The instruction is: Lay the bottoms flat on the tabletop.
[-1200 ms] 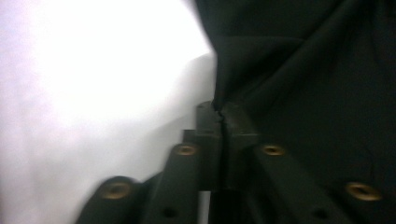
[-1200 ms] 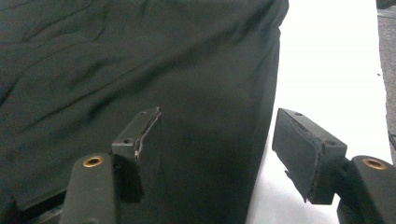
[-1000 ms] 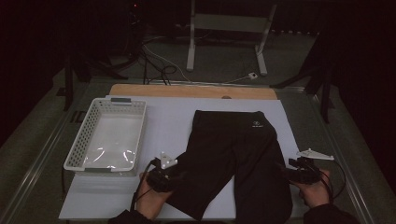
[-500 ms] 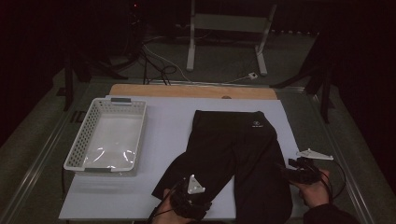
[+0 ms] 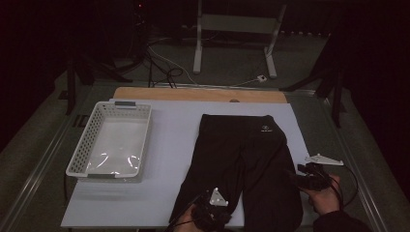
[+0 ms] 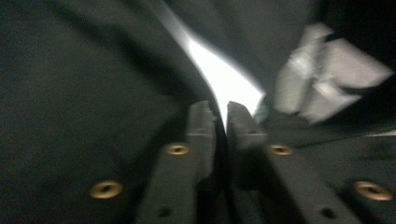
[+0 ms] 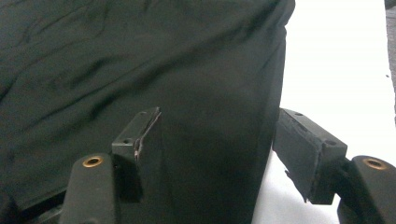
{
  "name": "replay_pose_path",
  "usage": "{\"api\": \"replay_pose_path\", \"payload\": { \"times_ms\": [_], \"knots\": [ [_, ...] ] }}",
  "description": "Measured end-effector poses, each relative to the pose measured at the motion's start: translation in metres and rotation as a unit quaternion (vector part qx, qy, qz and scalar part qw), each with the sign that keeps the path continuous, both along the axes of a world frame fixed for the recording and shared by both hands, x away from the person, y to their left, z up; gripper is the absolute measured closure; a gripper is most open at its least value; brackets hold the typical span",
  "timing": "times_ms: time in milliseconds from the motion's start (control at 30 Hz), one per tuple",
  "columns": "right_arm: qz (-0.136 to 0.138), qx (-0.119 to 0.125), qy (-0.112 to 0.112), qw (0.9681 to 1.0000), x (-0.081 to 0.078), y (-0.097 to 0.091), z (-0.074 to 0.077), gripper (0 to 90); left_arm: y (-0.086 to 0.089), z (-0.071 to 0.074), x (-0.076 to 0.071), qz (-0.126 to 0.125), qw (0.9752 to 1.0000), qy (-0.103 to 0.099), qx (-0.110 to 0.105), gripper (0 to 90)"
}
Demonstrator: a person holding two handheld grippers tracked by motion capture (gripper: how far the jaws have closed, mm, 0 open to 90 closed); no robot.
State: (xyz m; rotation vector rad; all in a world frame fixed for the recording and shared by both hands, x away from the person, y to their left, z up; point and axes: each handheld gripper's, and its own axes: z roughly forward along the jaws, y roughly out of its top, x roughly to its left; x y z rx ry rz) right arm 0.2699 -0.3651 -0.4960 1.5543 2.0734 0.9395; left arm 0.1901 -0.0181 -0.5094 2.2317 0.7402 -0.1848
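Note:
Black pants [image 5: 246, 159] lie flat on the white sheet [image 5: 174, 145], waistband at the far end. My left gripper [image 5: 215, 205] is at the hem of the left leg, near the gap between the legs. In the blurred left gripper view its jaws [image 6: 222, 109] have just been closing and stand almost together, with a thin dark strip of the pants' cloth [image 6: 70, 70] between them. My right gripper [image 5: 295, 176] is at the outer edge of the right leg. It is open wide, and the edge of the pants [image 7: 140, 56] runs between its jaws [image 7: 219, 126] with neither pad pressing on it.
A white plastic basket [image 5: 77, 159] with a clear bag inside stands at the left of the sheet. A wooden board [image 5: 193, 94] lines the far edge. Metal rails run along both sides of the table, and a stand with cables is on the floor behind.
My left gripper slid right along the front edge, from the outer side of the left leg to its hem near the middle. The right gripper stayed put.

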Motion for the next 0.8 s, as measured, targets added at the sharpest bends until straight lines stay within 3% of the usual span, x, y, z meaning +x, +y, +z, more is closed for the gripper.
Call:
{"api": "replay_pose_path", "payload": {
  "times_ms": [67,200,300,400,467,500,533,600,667,733,767,800],
  "knots": [
    [-0.002,0.0,0.0,1.0,0.0,-0.001,0.0,33.1,0.002,0.005,0.002,0.009,0.9998,-0.017,0.004,59.5],
    [-0.005,0.002,0.001,1.0,0.001,-0.003,-0.001,33.1,0.025,0.014,0.013,0.06,0.997,-0.047,0.009,49.0],
    [-0.01,0.001,0.004,0.9999,0.003,-0.005,-0.003,33.1,0.047,0.019,0.022,0.105,0.9916,-0.07,0.028,45.5],
    [-0.011,0.001,0.006,0.9999,0.004,-0.006,-0.005,33.2,0.068,0.018,0.029,0.145,0.984,-0.085,0.06,42.9],
    [-0.014,0.0,0.01,0.9999,0.005,-0.006,-0.006,33.3,0.082,0.013,0.034,0.163,0.9798,-0.081,0.083,42.3],
    [-0.014,0.0,0.01,0.9999,0.005,-0.006,-0.006,33.3,0.082,0.013,0.034,0.163,0.9798,-0.081,0.083,42.2],
    [-0.011,-0.003,0.012,0.9999,0.005,-0.007,-0.007,33.8,0.09,0.007,0.039,0.175,0.9768,-0.074,0.098,42.2],
    [-0.015,-0.008,0.018,0.9997,0.006,-0.007,-0.01,36.6,0.095,0.002,0.045,0.183,0.975,-0.066,0.107,42.2],
    [-0.014,-0.01,0.023,0.9996,0.006,-0.008,-0.011,39.5,0.096,-0.001,0.049,0.183,0.976,-0.049,0.108,45.2],
    [-0.014,-0.012,0.025,0.9995,0.006,-0.008,-0.011,40.9,0.097,-0.001,0.051,0.185,0.9754,-0.047,0.109,47.9],
    [-0.018,-0.015,0.031,0.9992,0.006,-0.009,-0.012,44.2,0.099,0.0,0.052,0.184,0.9772,-0.031,0.102,62.2],
    [-0.02,-0.018,0.037,0.9989,0.006,-0.01,-0.013,45.7,0.101,-0.001,0.052,0.184,0.978,-0.019,0.097,69.4]
  ]
}}
